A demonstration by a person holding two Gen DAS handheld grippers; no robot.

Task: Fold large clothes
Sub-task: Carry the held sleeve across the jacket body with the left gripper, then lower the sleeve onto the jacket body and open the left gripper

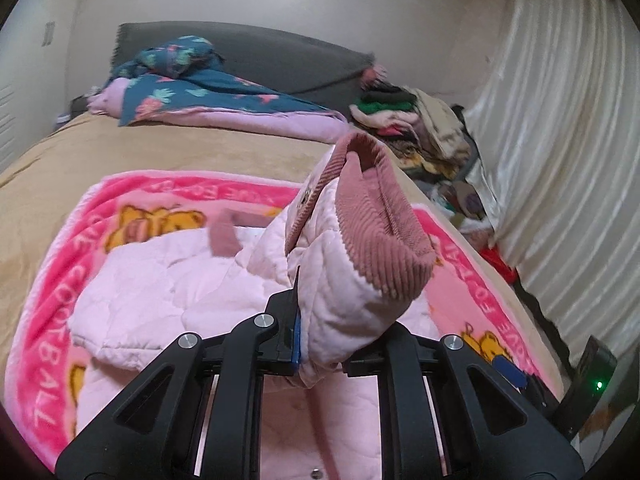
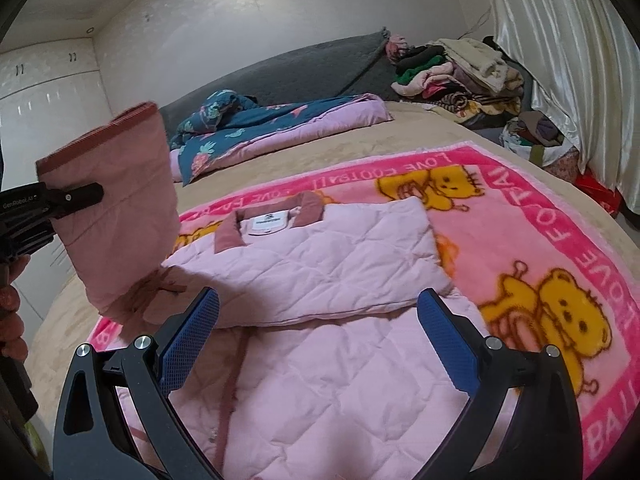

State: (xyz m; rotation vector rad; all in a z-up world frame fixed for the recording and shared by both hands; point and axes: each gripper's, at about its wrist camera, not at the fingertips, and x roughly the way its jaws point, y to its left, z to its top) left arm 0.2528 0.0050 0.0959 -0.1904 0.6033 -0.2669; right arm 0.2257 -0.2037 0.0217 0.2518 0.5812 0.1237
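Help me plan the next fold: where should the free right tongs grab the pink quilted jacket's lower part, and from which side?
Grip the jacket at its lower edge nearest the right tongs, probably coming in low from the near side. That part lies flat and single-layered on the blanket, while the left tongs hold the sleeve up.

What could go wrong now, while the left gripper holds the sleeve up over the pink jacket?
1. The left gripper pinches the sleeve only near its edge, so the padded cloth may slip out before it is laid down.
2. The far side of the pink jacket is already folded in; pulling the sleeve across may drag that fold open.
3. The right gripper hangs open above the jacket and pins nothing, so the jacket may slide on the fleece blanket.
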